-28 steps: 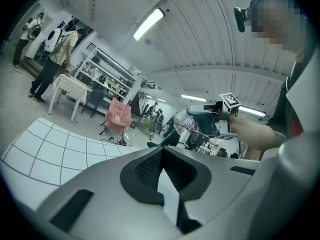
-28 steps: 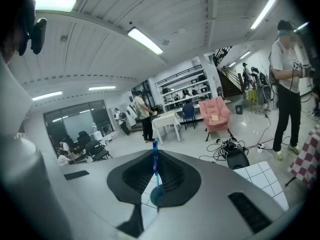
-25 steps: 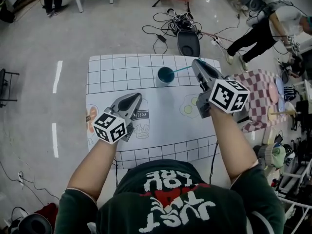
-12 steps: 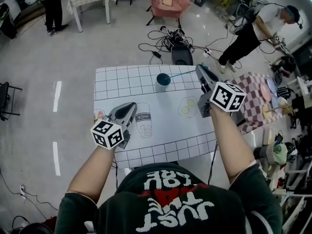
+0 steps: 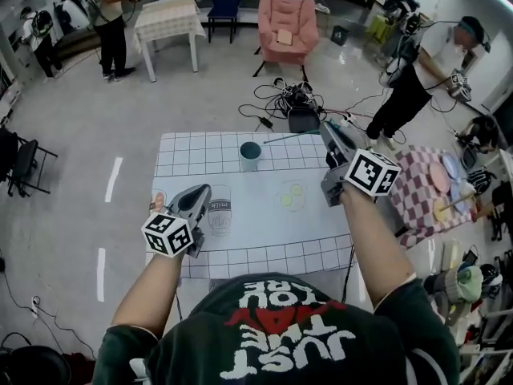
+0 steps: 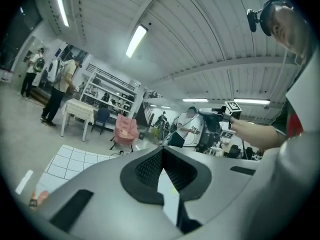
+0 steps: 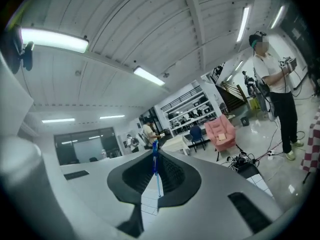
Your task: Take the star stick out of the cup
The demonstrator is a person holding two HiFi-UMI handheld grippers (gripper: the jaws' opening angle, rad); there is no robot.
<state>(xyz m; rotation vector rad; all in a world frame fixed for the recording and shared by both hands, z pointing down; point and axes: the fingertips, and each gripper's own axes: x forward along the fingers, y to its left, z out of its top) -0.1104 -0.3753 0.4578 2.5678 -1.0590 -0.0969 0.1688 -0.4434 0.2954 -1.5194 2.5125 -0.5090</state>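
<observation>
Right claw [image 5: 329, 131] raised, clamped; left claw [image 5: 200, 192] apparently closed

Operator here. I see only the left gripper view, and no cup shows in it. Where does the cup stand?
Observer: The cup stands upright near the far edge of the table, ahead of the left gripper, a little to its right and apart from it.
Operator: Thank you. Is the stick in any gripper?
Observer: Yes. The right gripper is shut on the stick; the right gripper view shows the thin blue stick pinched between the jaws.
</observation>
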